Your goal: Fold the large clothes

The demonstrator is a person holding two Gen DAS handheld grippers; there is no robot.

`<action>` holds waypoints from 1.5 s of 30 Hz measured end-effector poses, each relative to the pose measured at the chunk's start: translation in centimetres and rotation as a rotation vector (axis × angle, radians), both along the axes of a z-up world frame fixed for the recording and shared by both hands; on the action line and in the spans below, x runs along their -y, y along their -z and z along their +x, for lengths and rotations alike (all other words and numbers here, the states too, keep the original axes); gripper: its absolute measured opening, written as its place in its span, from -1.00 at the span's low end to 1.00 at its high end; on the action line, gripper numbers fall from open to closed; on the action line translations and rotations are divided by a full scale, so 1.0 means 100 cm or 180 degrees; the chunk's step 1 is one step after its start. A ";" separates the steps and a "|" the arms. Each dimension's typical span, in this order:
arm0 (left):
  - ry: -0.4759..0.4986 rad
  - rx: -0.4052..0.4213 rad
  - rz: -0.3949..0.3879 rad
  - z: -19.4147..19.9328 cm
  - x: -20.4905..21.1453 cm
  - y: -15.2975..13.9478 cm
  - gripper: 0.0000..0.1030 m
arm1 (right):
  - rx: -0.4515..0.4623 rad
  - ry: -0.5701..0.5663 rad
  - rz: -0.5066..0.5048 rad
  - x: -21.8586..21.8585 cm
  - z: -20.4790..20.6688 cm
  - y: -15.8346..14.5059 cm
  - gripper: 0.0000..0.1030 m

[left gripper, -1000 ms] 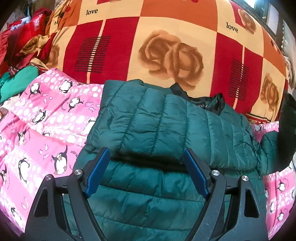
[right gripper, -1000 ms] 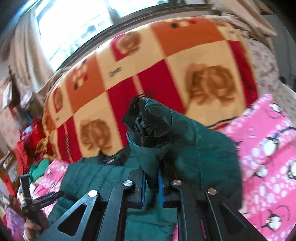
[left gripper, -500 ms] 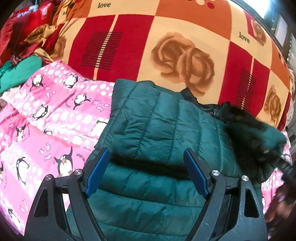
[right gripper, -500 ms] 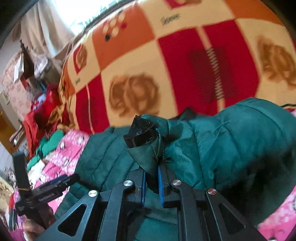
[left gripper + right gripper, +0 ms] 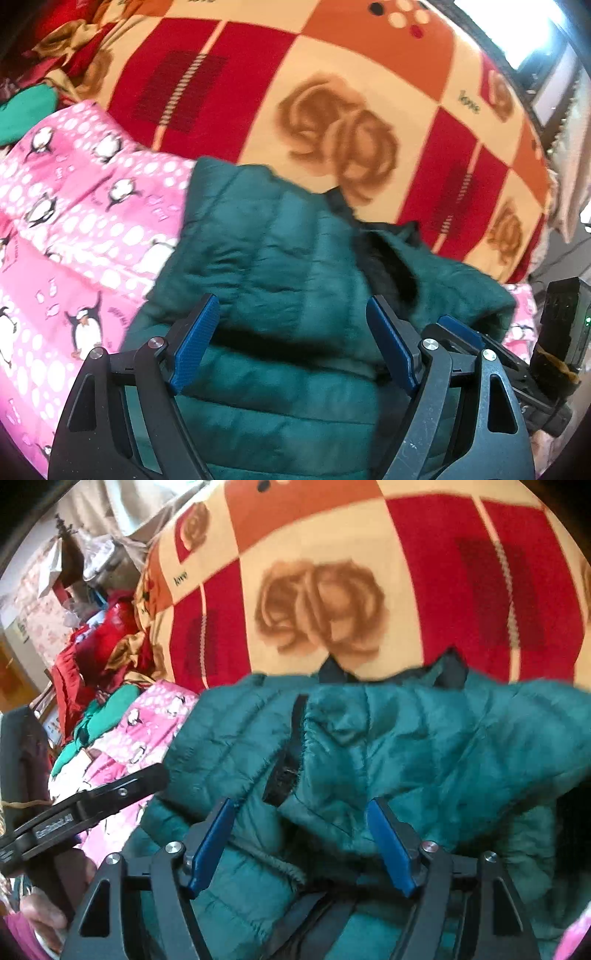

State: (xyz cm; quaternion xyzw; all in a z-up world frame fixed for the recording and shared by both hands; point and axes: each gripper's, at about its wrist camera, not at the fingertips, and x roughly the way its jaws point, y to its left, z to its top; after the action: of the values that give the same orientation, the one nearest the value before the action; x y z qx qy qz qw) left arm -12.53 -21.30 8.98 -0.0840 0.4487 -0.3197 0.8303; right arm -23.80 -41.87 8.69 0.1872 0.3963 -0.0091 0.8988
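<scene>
My right claw (image 5: 299,843): jaws have just been opening, blue pads (image 5: 210,845) now spread apart over the green puffer jacket (image 5: 406,746), the sleeve (image 5: 354,760) lying loose between them, not pinched. Black cuff lining (image 5: 286,771) shows at the sleeve's end, just ahead of the pads.

My left claw (image 5: 291,345): jaws wide, released, nothing gripped; pads hang above the jacket (image 5: 266,258), a dark shadow under the folded edge between them. At the right edge of this view the other claw's black frame (image 5: 532,373) crowds in, close beside my right finger.

Jacket lies on the pink penguin-print quilt (image 5: 74,221), its black collar (image 5: 384,251) toward the far side, where it meets the red, orange and cream rose-patterned blanket (image 5: 332,110) heaped behind it.

Left of the jacket, in the right view: my left claw's arm (image 5: 88,812) crosses the pink quilt (image 5: 147,723), a hand (image 5: 40,915) low in the corner. Beyond, a pile of red and green clothes (image 5: 99,664), cluttered and blurred
</scene>
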 end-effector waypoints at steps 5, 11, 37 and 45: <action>0.0237 -0.0099 -0.0121 -0.005 0.026 -0.009 0.79 | 0.0144 0.0199 -0.0024 0.028 -0.036 -0.034 0.41; 0.0222 -0.0507 -0.0099 -0.002 0.070 0.010 0.80 | 0.0332 0.0554 -0.0104 0.069 -0.089 -0.069 0.41; -0.0053 0.0599 0.0593 0.025 0.035 -0.031 -0.85 | -0.0037 0.1117 0.0082 0.132 -0.098 -0.005 0.41; -0.0084 0.0612 0.0848 0.028 0.002 -0.002 -0.85 | -0.0190 0.0778 -0.0138 0.105 -0.042 0.026 0.41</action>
State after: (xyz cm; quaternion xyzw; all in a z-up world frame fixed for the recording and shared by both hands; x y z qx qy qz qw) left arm -9.70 -21.53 9.15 0.0520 0.4044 -0.2531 0.8773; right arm -28.05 -52.36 6.05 0.2143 0.3969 -0.1327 0.8826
